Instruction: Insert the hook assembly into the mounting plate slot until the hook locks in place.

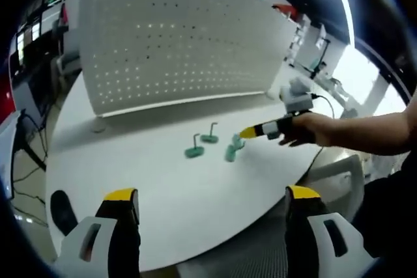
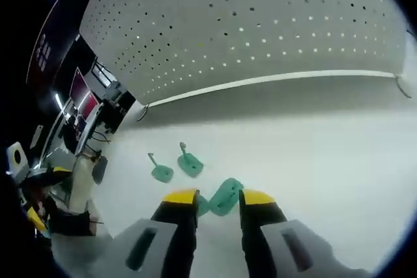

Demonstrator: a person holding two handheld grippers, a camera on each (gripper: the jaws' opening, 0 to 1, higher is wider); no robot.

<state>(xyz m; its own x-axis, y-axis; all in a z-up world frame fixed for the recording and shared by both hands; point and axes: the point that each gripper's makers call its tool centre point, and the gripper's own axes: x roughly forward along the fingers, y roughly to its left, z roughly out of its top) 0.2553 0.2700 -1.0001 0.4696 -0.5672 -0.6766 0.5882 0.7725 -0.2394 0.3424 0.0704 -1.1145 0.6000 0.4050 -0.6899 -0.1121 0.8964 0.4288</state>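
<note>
my right gripper hovers with its jaws a narrow gap apart, a green hook piece between the tips; i cannot tell if they pinch it. two more green hooks lie beyond, before the white pegboard. my left gripper gapes wide, empty.

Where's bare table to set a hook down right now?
Free: the wide strip between the pegboard base and the green hooks, and the table in front of the left gripper. Crowded: around the hooks, where the right gripper is.
</note>
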